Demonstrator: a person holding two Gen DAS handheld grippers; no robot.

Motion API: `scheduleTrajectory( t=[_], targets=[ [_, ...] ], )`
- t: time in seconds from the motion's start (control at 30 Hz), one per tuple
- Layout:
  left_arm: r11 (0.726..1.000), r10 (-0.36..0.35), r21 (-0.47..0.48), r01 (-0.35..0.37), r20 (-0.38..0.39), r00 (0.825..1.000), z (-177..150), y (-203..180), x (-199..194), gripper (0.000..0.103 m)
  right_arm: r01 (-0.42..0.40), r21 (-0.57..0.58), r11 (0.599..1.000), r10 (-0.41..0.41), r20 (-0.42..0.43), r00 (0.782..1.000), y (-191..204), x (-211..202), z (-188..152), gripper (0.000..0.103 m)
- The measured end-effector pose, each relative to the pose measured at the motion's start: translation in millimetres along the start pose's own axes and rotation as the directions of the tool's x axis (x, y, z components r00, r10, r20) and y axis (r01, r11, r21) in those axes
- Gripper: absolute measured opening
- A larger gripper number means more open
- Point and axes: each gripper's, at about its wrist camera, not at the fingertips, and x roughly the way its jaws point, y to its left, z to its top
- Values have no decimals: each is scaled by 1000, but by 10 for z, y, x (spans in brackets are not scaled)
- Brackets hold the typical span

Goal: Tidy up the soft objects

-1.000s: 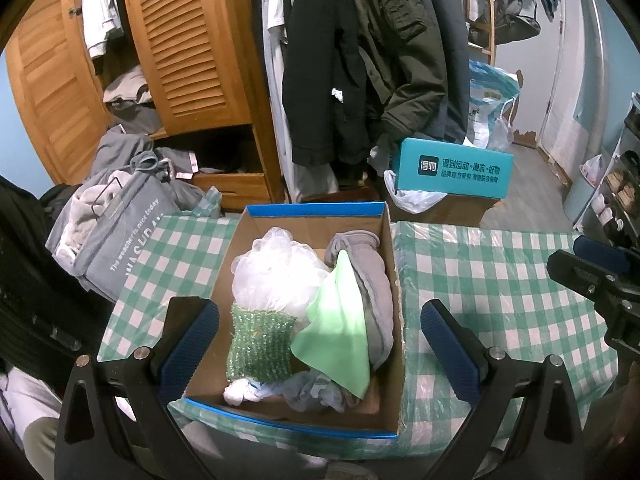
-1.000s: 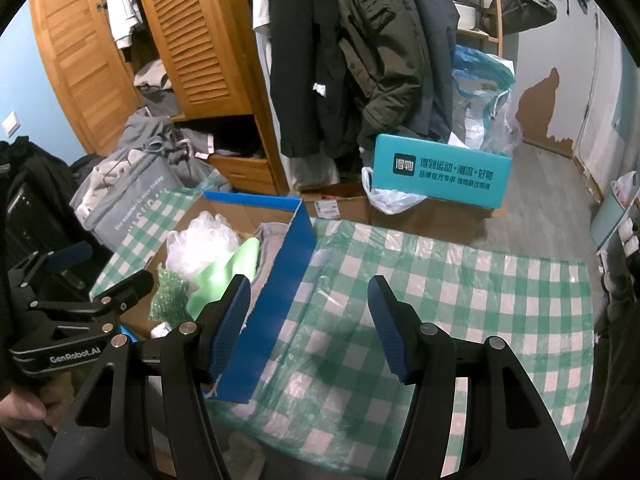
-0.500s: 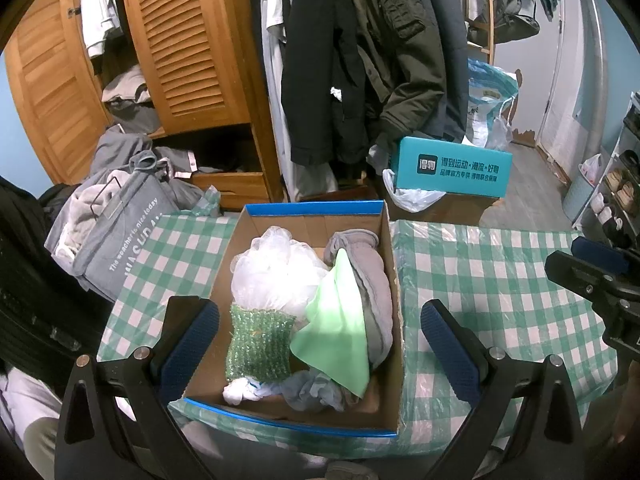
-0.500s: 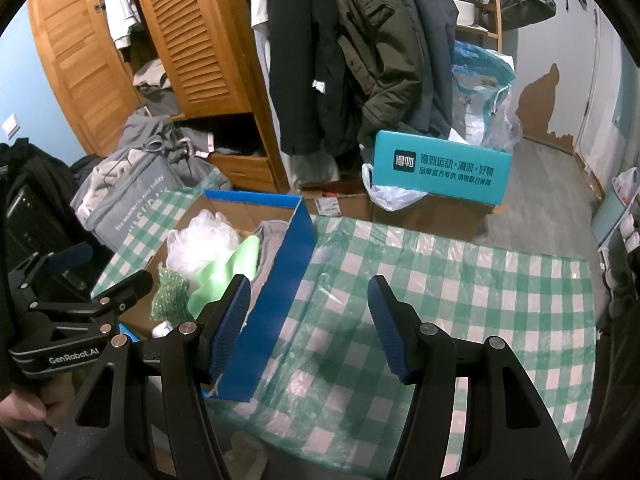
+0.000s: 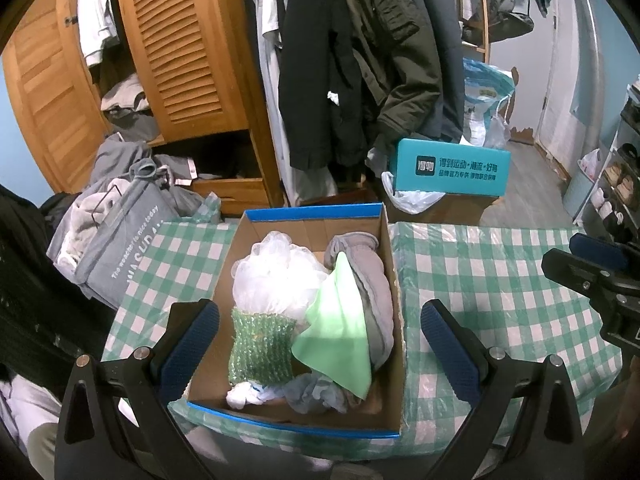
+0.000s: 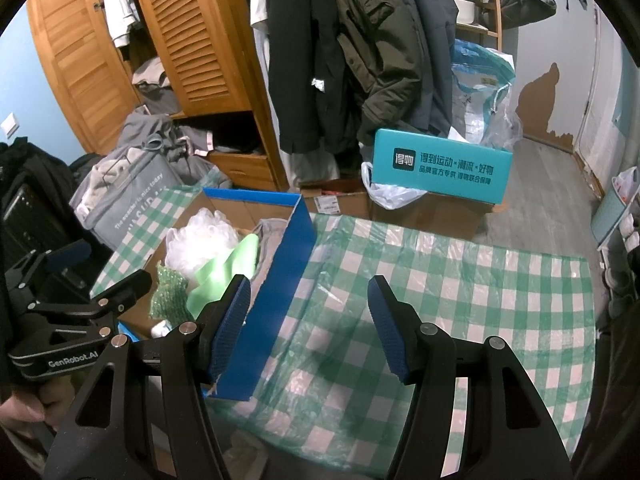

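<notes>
A blue-rimmed cardboard box [image 5: 394, 296] stands on the green checked tablecloth [image 5: 492, 280]. Inside lie a white mesh puff [image 5: 276, 276], a sparkly green knitted piece [image 5: 260, 348], a light green cloth [image 5: 340, 336], a grey garment [image 5: 372, 280] and a pale bluish fabric [image 5: 316, 394]. My left gripper [image 5: 320, 344] hovers open above the box, its jaws wide on either side of the contents and holding nothing. My right gripper [image 6: 310, 328] is open over the cloth just right of the box's blue wall [image 6: 276, 292], with nothing between its jaws.
A teal printed box [image 5: 452, 168] on a brown carton stands beyond the table. Hanging coats [image 5: 360, 60] and a wooden louvred wardrobe [image 5: 172, 52] fill the back. A grey bag of clothes [image 5: 116, 256] leans at the table's left edge. A shoe rack [image 5: 616, 184] sits far right.
</notes>
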Motion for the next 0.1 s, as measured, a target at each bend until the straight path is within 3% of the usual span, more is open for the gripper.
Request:
scheduleTrajectory(
  t=[0.1],
  targets=[
    [1000,-1,3,1,-1,1000,2,11,14,102,-1,1,1000,1,-1,1000,-1,0,2,60]
  ],
)
